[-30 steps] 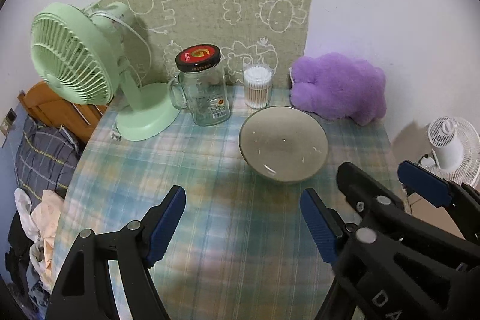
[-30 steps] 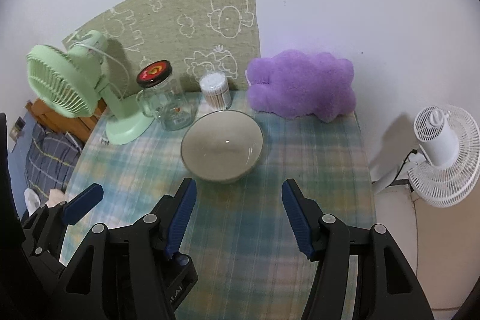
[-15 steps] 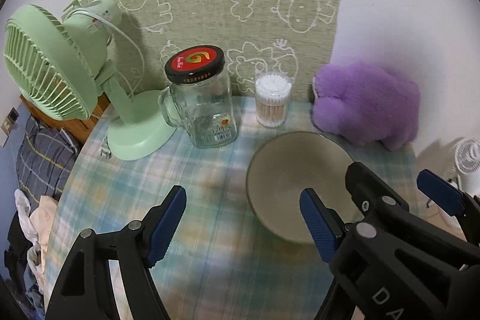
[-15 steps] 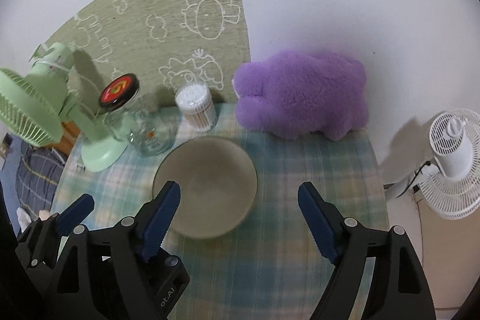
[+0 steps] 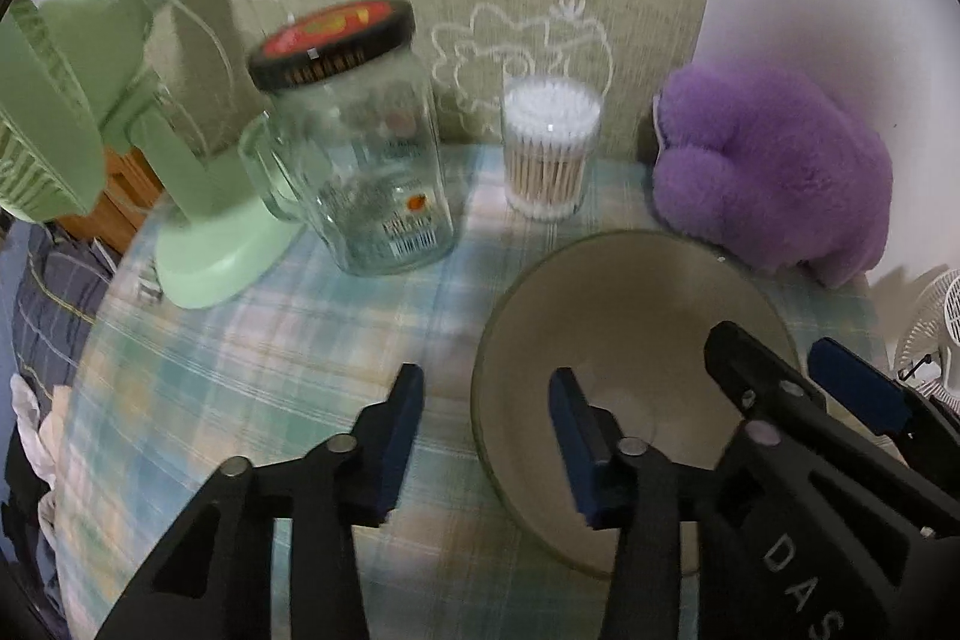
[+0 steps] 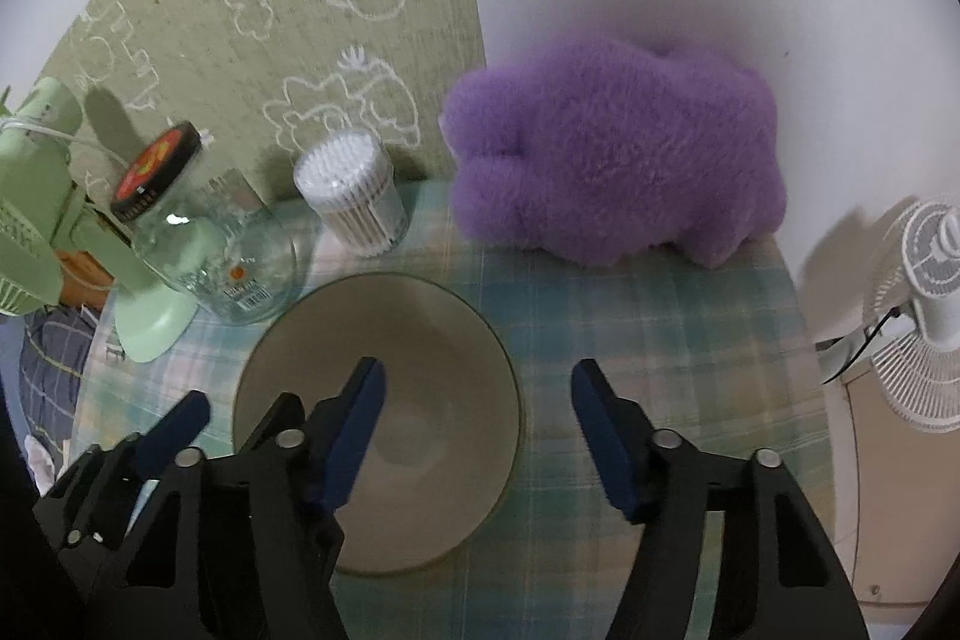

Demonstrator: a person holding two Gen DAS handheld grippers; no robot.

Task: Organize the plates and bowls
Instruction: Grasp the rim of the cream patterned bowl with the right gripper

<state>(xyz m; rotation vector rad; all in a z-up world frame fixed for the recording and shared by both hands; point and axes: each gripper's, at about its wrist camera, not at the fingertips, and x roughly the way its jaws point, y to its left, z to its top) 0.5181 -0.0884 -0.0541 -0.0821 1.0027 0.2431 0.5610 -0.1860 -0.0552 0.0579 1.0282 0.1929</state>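
Note:
A grey-beige bowl (image 5: 630, 328) (image 6: 432, 352) stands upright and empty on the plaid tablecloth (image 5: 270, 340). My left gripper (image 5: 485, 430) straddles the bowl's left rim, one blue pad inside and one outside. Its jaws are closing, and a gap still shows on both sides of the rim. My right gripper (image 6: 480, 430) straddles the right rim the same way. Its left pad is over the bowl's inside and its right pad over the cloth. These jaws are also closing and do not press on the rim. Each gripper shows at the edge of the other's view.
Along the wall behind the bowl stand a green desk fan (image 5: 90, 100), a glass jar with a black and red lid (image 5: 360, 172), a tub of cotton swabs (image 5: 549, 154) and a purple plush toy (image 5: 774, 172). A white fan (image 6: 924, 304) stands beyond the table's right edge.
Both grippers have come down and forward onto the bowl, which now fills more of each view. Their jaws have narrowed and now stand on either side of the rim.

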